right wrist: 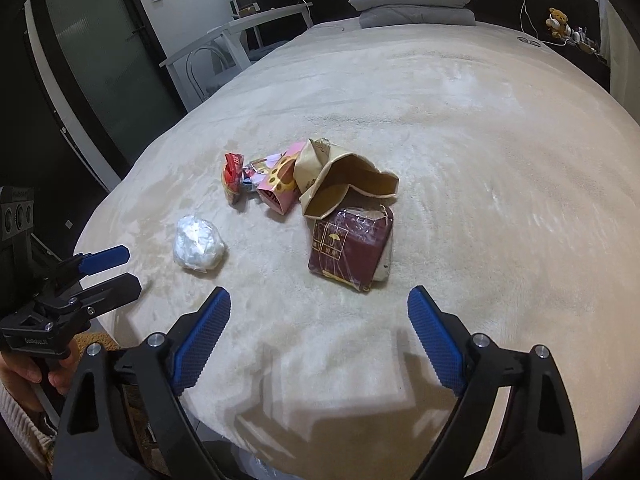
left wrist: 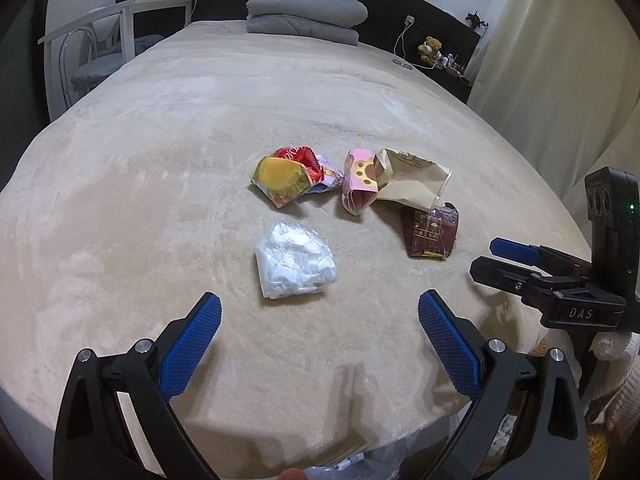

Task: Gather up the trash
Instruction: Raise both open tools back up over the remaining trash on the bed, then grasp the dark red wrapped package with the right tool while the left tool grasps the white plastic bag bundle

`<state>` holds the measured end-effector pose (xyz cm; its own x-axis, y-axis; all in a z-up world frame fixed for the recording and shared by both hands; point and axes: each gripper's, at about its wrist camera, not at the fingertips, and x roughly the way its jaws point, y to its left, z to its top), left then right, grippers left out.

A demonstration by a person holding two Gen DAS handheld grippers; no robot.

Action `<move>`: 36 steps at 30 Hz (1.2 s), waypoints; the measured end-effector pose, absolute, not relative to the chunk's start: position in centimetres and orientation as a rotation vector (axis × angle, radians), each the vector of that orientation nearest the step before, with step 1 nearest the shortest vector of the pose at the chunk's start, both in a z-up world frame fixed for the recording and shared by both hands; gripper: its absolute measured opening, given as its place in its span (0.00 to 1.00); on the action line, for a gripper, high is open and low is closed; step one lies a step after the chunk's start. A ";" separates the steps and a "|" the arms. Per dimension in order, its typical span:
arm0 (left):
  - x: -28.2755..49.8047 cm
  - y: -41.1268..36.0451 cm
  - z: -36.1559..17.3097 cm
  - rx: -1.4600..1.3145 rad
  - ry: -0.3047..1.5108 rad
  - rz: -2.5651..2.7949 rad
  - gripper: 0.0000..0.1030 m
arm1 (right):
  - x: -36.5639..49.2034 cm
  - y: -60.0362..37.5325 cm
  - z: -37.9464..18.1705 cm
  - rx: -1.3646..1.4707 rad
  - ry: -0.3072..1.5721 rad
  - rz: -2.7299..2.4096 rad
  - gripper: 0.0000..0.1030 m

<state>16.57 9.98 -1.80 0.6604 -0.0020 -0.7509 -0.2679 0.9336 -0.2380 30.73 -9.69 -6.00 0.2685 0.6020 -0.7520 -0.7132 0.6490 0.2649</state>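
Note:
Trash lies in a cluster on the beige bed [left wrist: 160,160]. There is a crumpled white plastic bag [left wrist: 294,262] [right wrist: 199,248], a red and yellow snack wrapper [left wrist: 286,176] [right wrist: 233,174], a pink carton [left wrist: 360,184] [right wrist: 280,184], a brown paper bag [left wrist: 412,182] [right wrist: 344,182] and a maroon packet [left wrist: 430,232] [right wrist: 350,246]. My left gripper [left wrist: 320,304] is open just short of the white bag, holding nothing. My right gripper [right wrist: 320,296] is open in front of the maroon packet, also holding nothing. Each gripper shows at the edge of the other's view.
A folded grey quilt [left wrist: 306,14] lies at the head of the bed. A white desk with a chair [left wrist: 120,16] stands at the left. A teddy bear [left wrist: 430,48] and small items sit on the right shelf by the curtain [left wrist: 560,40]. Clear plastic [left wrist: 360,460] shows below the bed's near edge.

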 end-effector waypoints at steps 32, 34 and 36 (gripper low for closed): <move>22.1 10.3 -5.4 -0.245 0.992 0.167 0.55 | 33.9 -5.1 -8.4 -0.260 0.960 0.805 0.56; 21.7 10.3 -5.1 -0.257 0.982 0.166 0.55 | 33.7 -5.6 -8.2 -0.245 0.962 0.809 0.56; 21.1 10.3 -4.9 -0.273 0.969 0.170 0.55 | 33.4 -6.0 -8.0 -0.232 0.962 0.815 0.56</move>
<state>21.11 10.34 -4.92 0.5563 0.0205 -0.8307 -0.2630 0.9526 -0.1526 33.45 -5.96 -7.99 0.3082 0.5122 -0.8016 -0.7061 0.6879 0.1680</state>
